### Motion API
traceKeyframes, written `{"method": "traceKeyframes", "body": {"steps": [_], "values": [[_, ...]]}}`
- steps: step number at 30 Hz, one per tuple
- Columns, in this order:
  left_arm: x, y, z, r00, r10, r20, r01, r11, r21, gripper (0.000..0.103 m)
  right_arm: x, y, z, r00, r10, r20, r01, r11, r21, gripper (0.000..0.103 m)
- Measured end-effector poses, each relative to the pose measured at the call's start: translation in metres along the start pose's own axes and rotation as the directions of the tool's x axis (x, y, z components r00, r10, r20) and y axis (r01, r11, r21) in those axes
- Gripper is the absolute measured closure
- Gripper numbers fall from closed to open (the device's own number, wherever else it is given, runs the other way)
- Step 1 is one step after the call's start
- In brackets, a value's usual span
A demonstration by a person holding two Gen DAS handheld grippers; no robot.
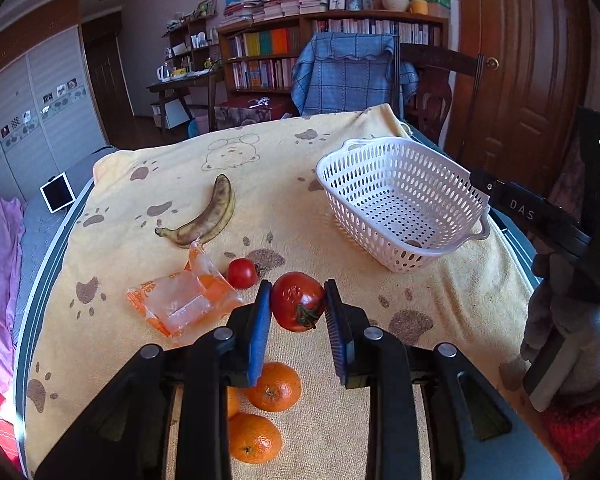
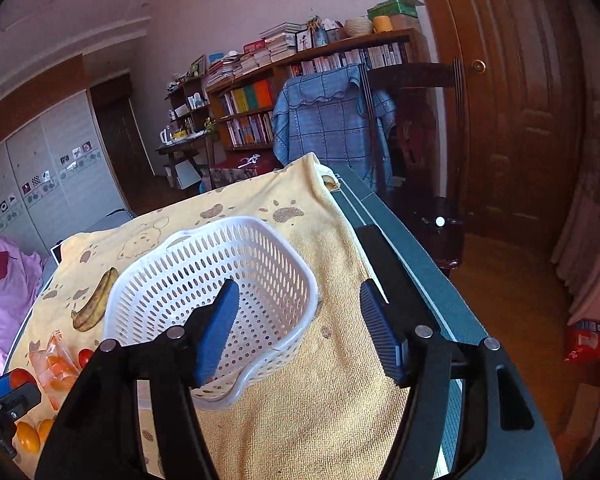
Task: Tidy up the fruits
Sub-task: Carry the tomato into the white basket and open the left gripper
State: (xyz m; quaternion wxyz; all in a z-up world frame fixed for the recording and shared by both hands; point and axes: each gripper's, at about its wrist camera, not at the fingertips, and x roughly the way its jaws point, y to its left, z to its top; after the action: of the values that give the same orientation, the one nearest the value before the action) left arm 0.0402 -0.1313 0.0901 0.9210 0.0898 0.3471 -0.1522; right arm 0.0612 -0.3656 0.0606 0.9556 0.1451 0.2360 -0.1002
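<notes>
Currently left tongs (image 1: 298,308) pinch tomato (image 1: 296,300) aloft; right tongs (image 2: 296,328) gape empty over basket (image 2: 260,236). Risk: smooth skin slips from pads, tomato drops short.

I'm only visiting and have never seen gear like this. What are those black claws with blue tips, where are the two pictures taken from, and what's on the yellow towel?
A person holds a hand-held claw in each hand, with a camera on each looking along its fingers.

The left gripper is clamped on a big tomato. The right gripper is open and empty over the white basket.

On the towel lie a banana, a small tomato, oranges and a plastic wrapper.
</notes>
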Motion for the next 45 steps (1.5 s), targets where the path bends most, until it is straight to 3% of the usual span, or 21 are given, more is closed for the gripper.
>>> {"method": "traceKeyframes", "body": {"steps": [9, 16, 26, 34, 35, 38, 45], "values": [[0.020, -0.027, 0.043, 0.997, -0.074, 0.037, 0.073, 0.997, 0.029, 0.076, 0.005, -0.010, -0.002, 1.000, -0.003, -0.001, 0.003, 0.999, 0.046, 0.034], [0.052, -0.042, 0.069, 0.990, -0.140, 0.014, 0.139, 0.990, 0.032, 0.076, 0.003, -0.016, -0.001, 1.000, 0.007, 0.009, -0.007, 0.997, 0.078, 0.034], [0.095, -0.055, 0.071, 0.986, -0.158, -0.059, 0.161, 0.986, 0.039, 0.076, 0.003, -0.023, 0.001, 1.000, 0.012, 0.004, -0.012, 0.994, 0.107, 0.034], [0.107, -0.053, 0.072, 0.984, -0.163, -0.073, 0.165, 0.986, 0.016, 0.075, 0.004, -0.023, 0.001, 1.000, 0.010, 0.001, -0.010, 0.994, 0.106, 0.034], [0.107, -0.052, 0.072, 0.984, -0.163, -0.072, 0.165, 0.986, 0.011, 0.074, 0.004, -0.023, 0.001, 1.000, 0.010, 0.001, -0.010, 0.994, 0.105, 0.034], [0.103, -0.049, 0.072, 0.985, -0.161, -0.053, 0.161, 0.987, -0.004, 0.049, 0.005, -0.023, 0.000, 1.000, 0.010, 0.001, -0.010, 0.995, 0.102, 0.034], [0.090, -0.047, 0.072, 0.985, -0.172, -0.016, 0.172, 0.985, -0.002, 0.033, 0.005, -0.023, -0.001, 1.000, 0.010, 0.002, -0.010, 0.995, 0.098, 0.034]]}}
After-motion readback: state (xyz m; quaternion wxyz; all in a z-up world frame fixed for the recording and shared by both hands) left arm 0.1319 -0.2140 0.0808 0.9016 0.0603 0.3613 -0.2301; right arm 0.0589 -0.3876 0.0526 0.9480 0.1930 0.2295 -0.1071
